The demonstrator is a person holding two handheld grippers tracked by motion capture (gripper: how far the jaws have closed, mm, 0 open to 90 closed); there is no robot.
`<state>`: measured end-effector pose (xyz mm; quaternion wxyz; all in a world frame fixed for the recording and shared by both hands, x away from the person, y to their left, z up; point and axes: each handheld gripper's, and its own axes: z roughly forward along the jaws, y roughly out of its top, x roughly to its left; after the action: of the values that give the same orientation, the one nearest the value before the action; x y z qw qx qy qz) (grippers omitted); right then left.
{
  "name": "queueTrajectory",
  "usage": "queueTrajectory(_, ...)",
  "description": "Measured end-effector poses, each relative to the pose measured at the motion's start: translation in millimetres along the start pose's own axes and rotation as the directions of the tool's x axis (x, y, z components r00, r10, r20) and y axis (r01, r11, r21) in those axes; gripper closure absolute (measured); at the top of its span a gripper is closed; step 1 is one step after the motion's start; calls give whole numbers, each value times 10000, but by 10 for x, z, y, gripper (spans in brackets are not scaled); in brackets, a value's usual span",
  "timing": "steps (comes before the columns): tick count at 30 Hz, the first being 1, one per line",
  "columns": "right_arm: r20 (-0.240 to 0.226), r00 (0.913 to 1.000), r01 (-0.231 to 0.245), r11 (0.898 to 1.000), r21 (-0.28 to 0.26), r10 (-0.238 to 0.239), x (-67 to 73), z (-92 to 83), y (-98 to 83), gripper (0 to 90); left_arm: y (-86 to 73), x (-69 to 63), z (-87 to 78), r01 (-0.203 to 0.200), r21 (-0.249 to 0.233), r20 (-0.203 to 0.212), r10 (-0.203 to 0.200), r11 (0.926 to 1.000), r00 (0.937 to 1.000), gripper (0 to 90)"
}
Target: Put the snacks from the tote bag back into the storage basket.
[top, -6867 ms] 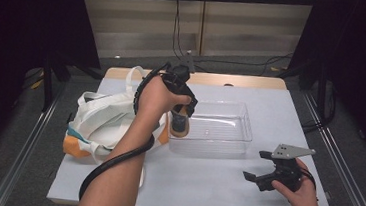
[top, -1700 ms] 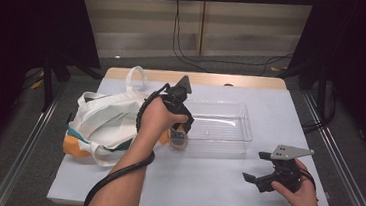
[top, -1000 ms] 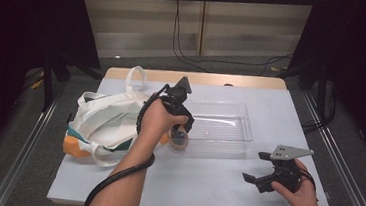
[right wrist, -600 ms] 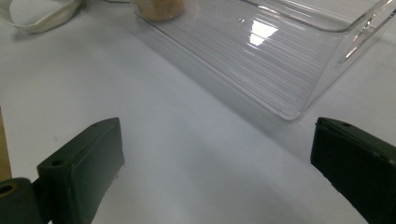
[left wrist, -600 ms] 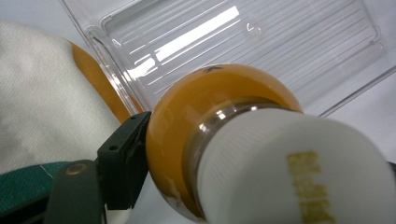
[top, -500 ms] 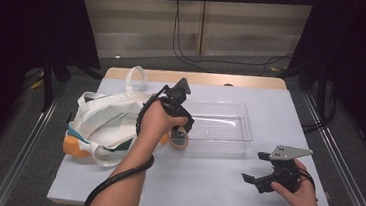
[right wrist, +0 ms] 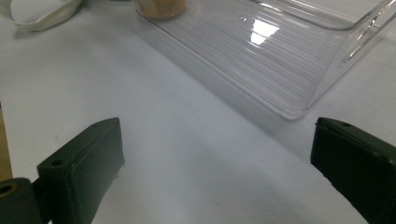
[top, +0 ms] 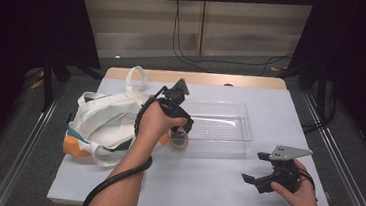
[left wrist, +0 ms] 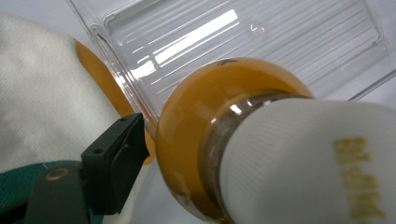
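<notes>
An amber bottle (top: 179,139) with a white cap (left wrist: 308,158) stands by the front left corner of the clear plastic tray (top: 228,137), between the tray and the tote bag. My left gripper (top: 181,131) points down over it. Its jaws have just been opening, and the bottle is still between them. The one visible pad (left wrist: 119,163) stands a small gap off the glass. My right gripper (top: 251,183) rests low over the table at the front right. It is open (right wrist: 219,158) with nothing between its fingers.
A white tote bag (top: 103,126) with green and orange trim lies left of the tray, its handle (top: 138,79) toward the back. The tray wall (right wrist: 261,79) lies just ahead of the right gripper. A black cable trails from the left hand.
Since the oldest frame the left hand has brought the bottle from the tray's left end down to its front left corner. Over the last second neither hand has moved.
</notes>
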<state>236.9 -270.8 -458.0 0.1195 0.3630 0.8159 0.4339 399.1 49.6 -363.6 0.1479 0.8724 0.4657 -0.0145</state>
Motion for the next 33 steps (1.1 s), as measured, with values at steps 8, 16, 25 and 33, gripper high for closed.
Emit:
queueTrajectory(8, -25, 10000, 49, 10000, 60, -49, 5, 7, -2, 24, -16, 15, -19, 25, -56, 24, -25, 10000, 10000, 147)
queueTrajectory(16, -22, 10000, 85, 9999, 56, -85, 10, 6, -2, 24, -36, 21, -51, -33, -89, 76, 34, 10000, 10000, 137)
queueTrajectory(25, 13, 10000, 55, 9999, 91, -56, 10, -6, -17, 24, -59, 39, -72, -85, -139, 99, 86, 9999, 9999, 123)
queueTrajectory(33, 103, 9999, -9, 10000, 88, 8, 20, -43, -47, 24, -98, 39, -110, -136, -158, 136, 138, 9998, 9998, 121)
